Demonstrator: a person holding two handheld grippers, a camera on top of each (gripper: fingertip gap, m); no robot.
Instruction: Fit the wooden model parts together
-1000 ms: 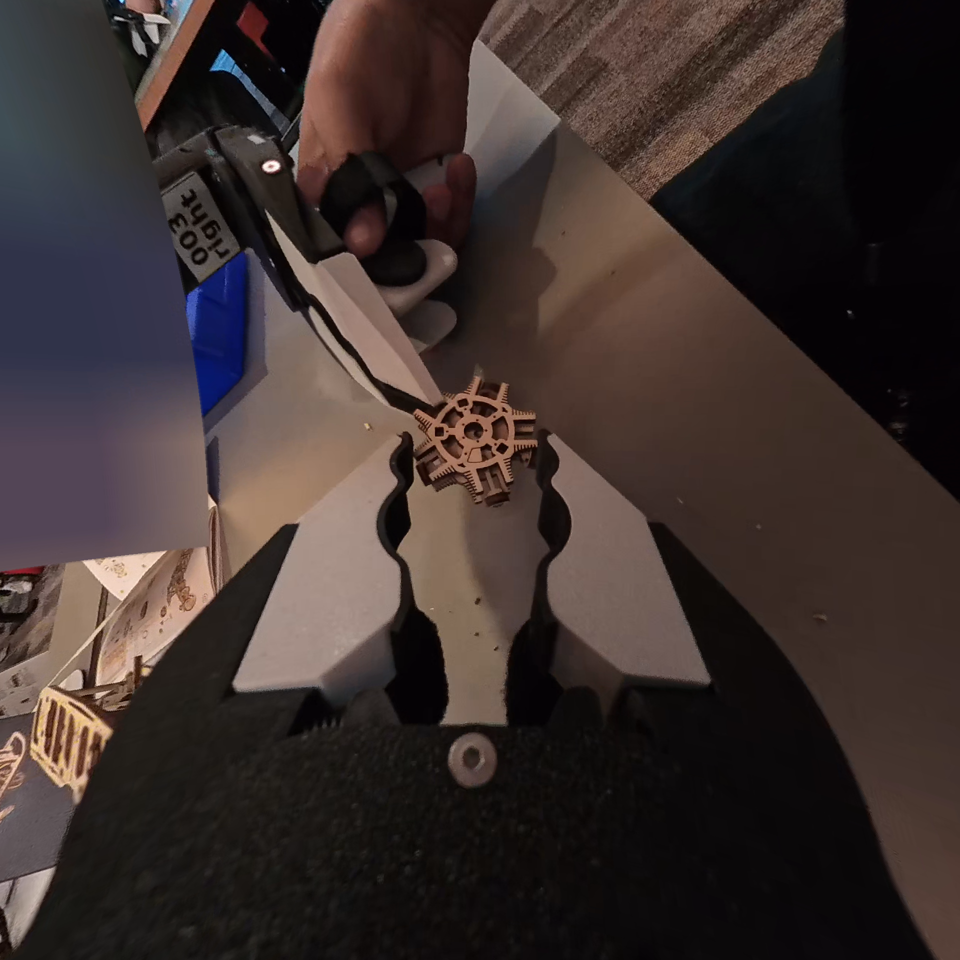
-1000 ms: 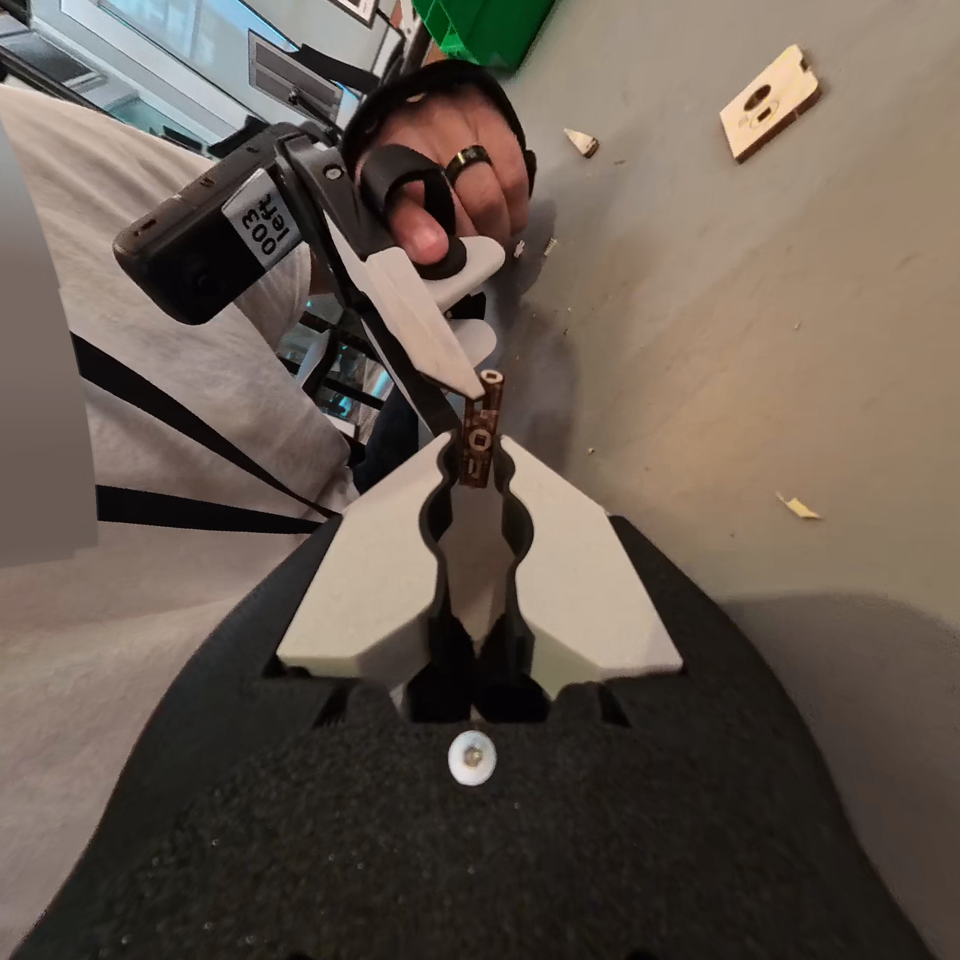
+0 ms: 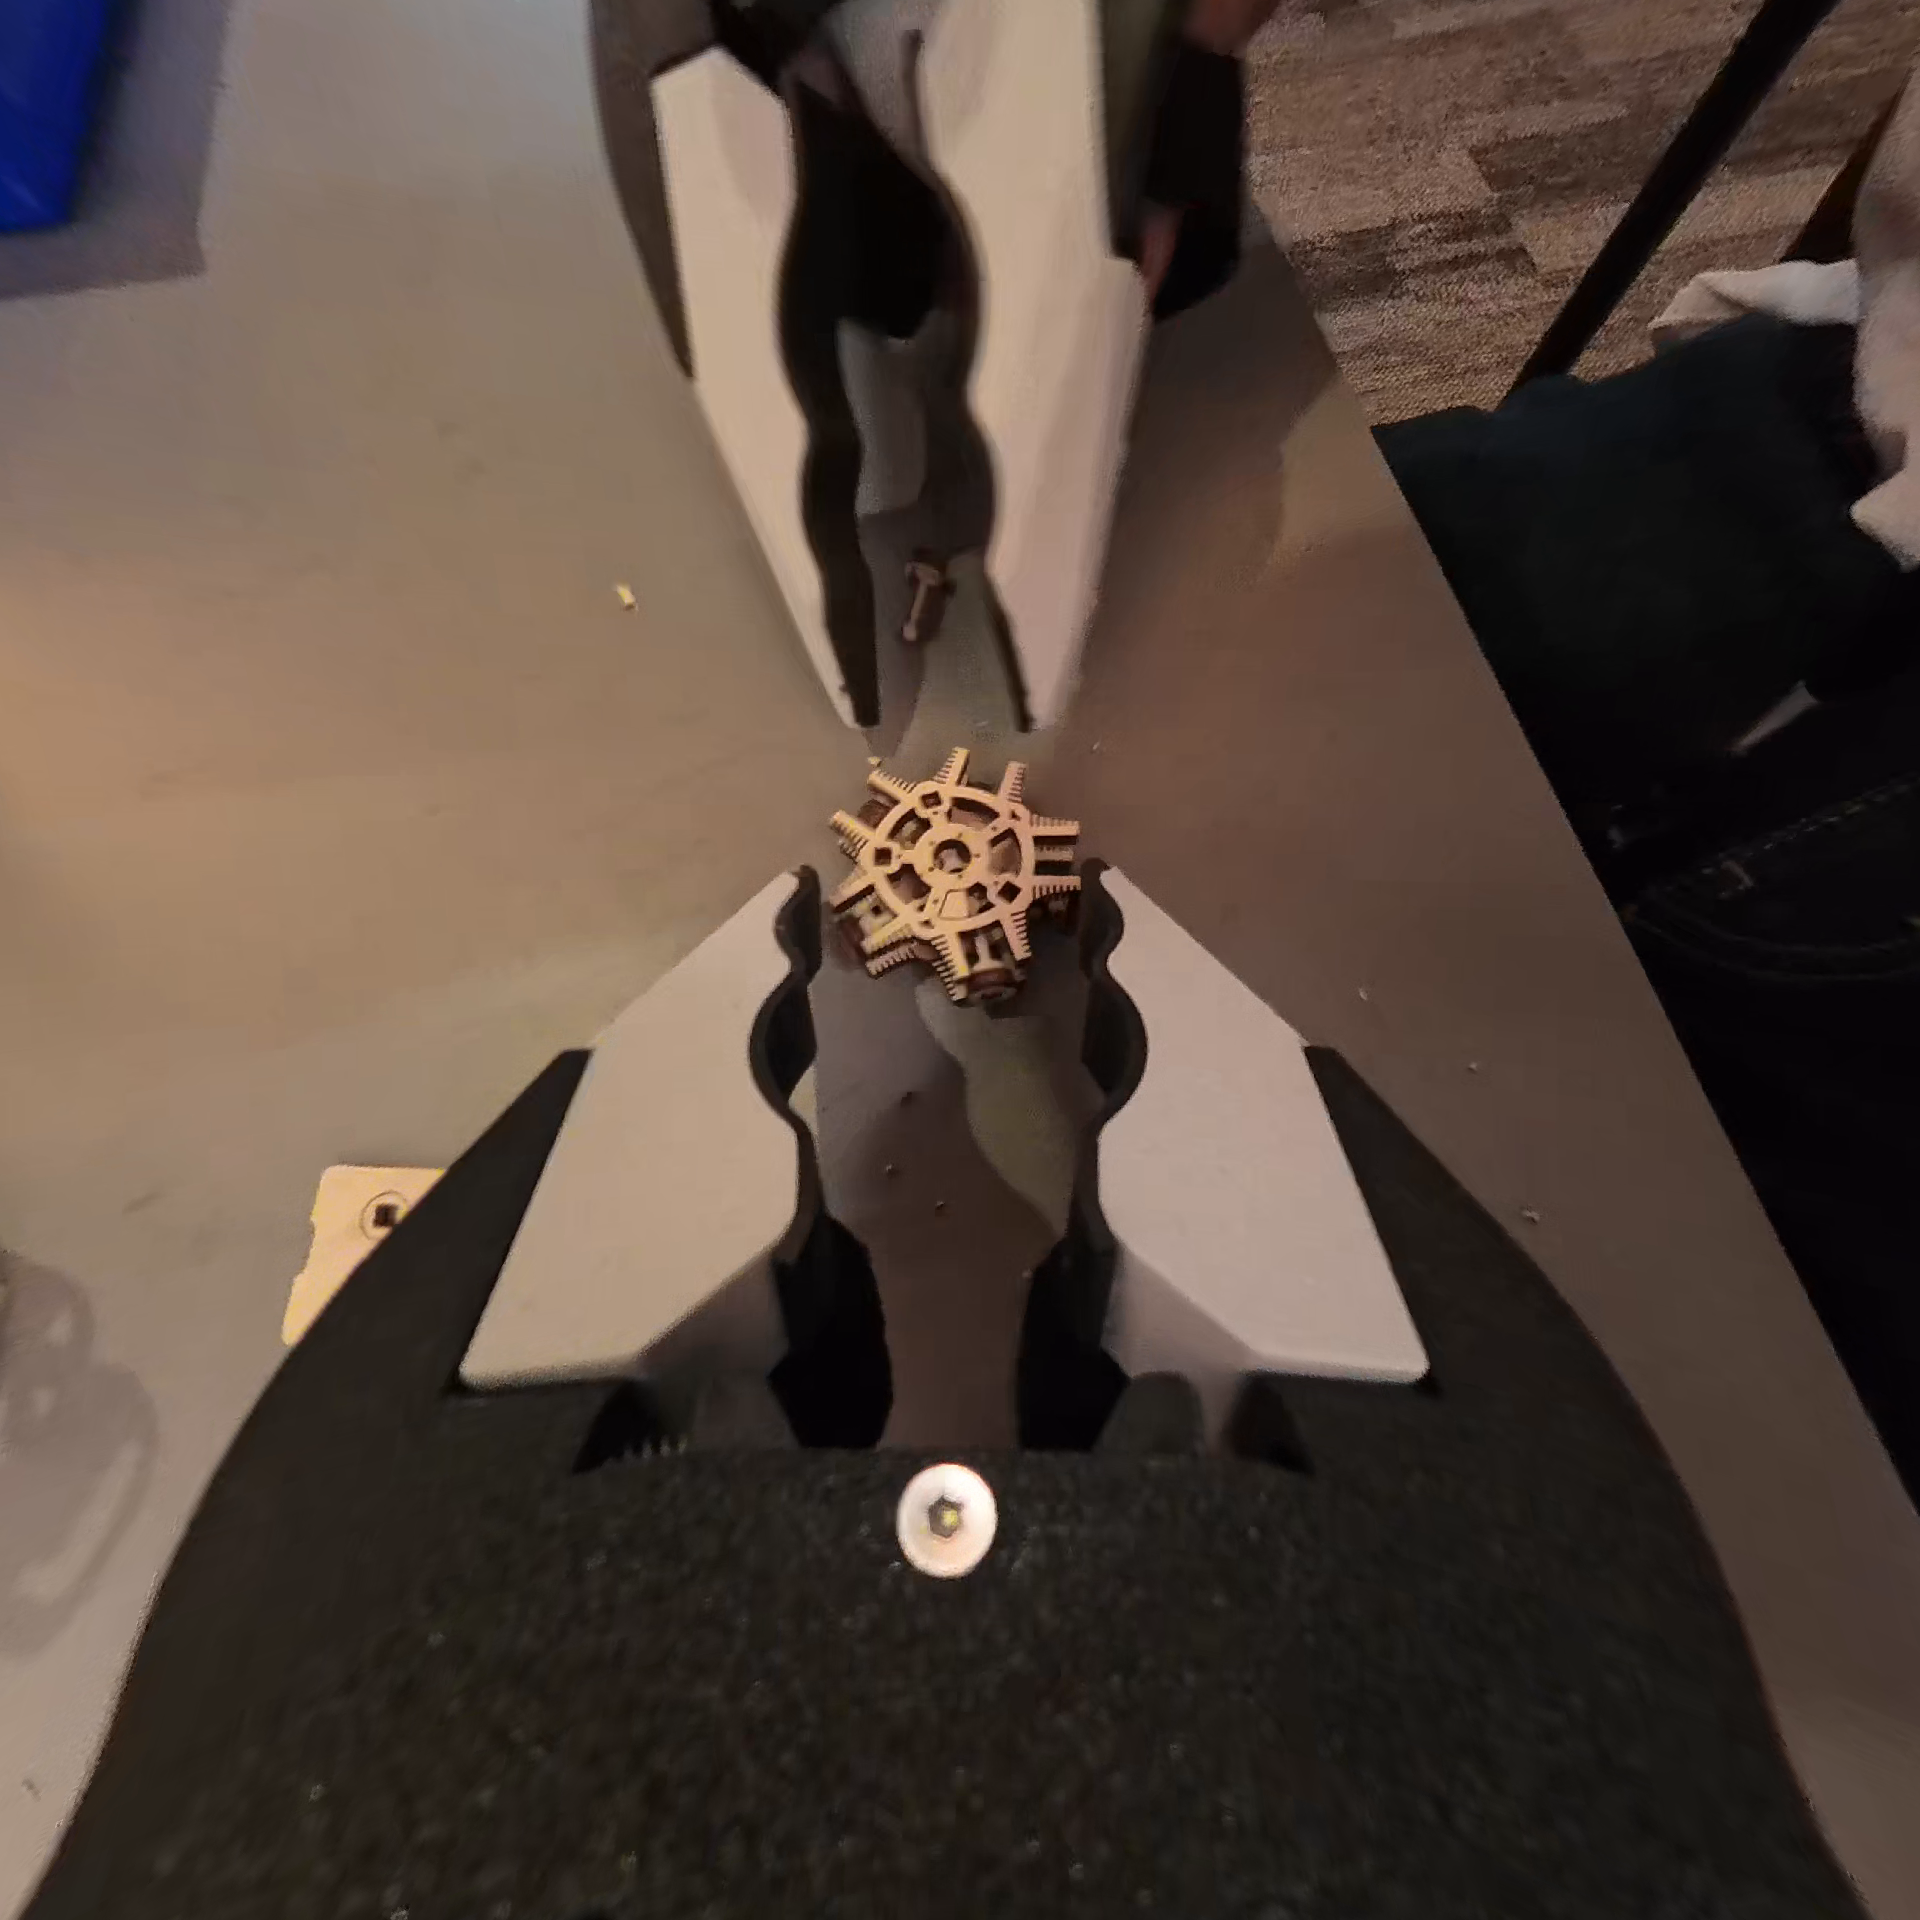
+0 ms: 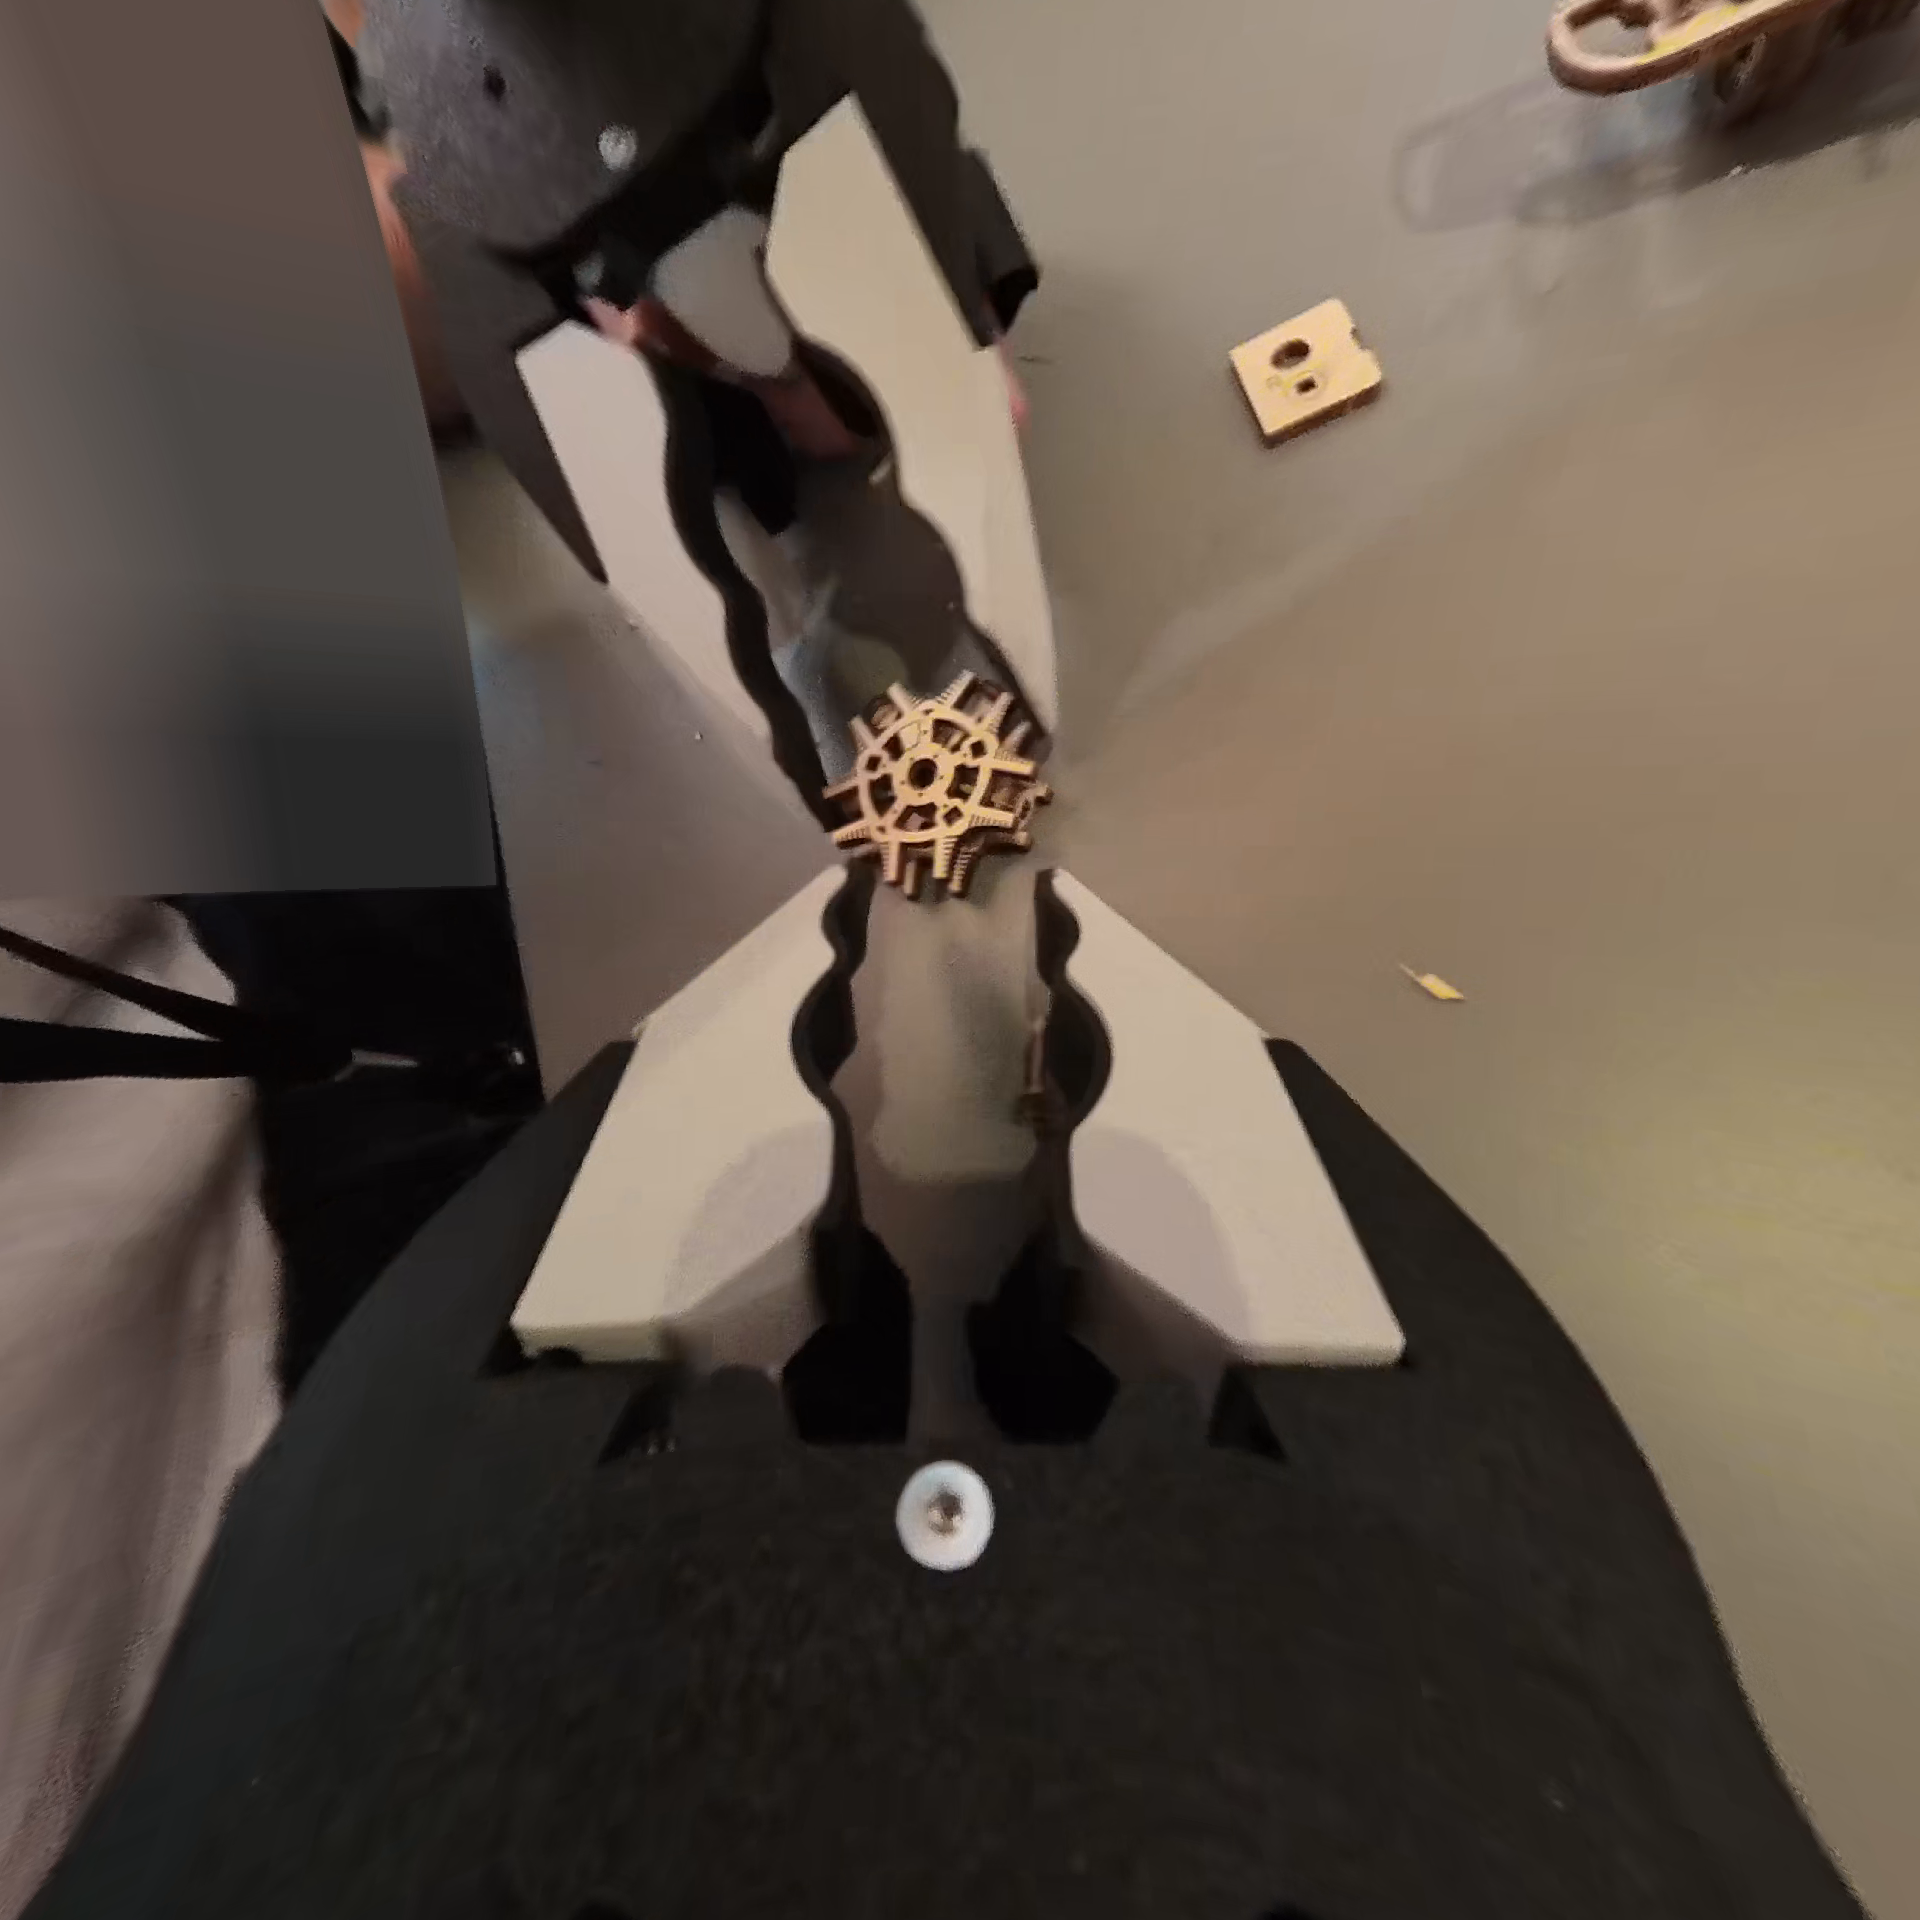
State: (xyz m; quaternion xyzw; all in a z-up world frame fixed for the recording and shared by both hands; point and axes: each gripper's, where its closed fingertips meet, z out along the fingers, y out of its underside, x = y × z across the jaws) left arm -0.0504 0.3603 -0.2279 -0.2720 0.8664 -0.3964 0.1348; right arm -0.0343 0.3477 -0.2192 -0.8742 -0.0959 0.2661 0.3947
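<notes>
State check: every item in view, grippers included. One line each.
left gripper: shut on the gear assembly's edges
gear assembly: held at the left fingertips, tilted
right gripper: open, tips just short of the gear assembly
small wooden pin: against one right finger's inner pad, not clamped
square plate: loose, flat on the table

Each gripper has a black, rough-textured body with a round silver screw [image 3: 947, 1521] centred near its front edge, at lower centre of frame. Two pale grey wedge-shaped fingers [image 3: 665, 1122] extend forward; their inner faces carry black pads [image 3: 781, 1049] with a wavy, scalloped profile. The right gripper [image 4: 943, 883] matches the left gripper [image 3: 943, 883] in colour, form and screw [image 4: 943, 1514] placement.
</notes>
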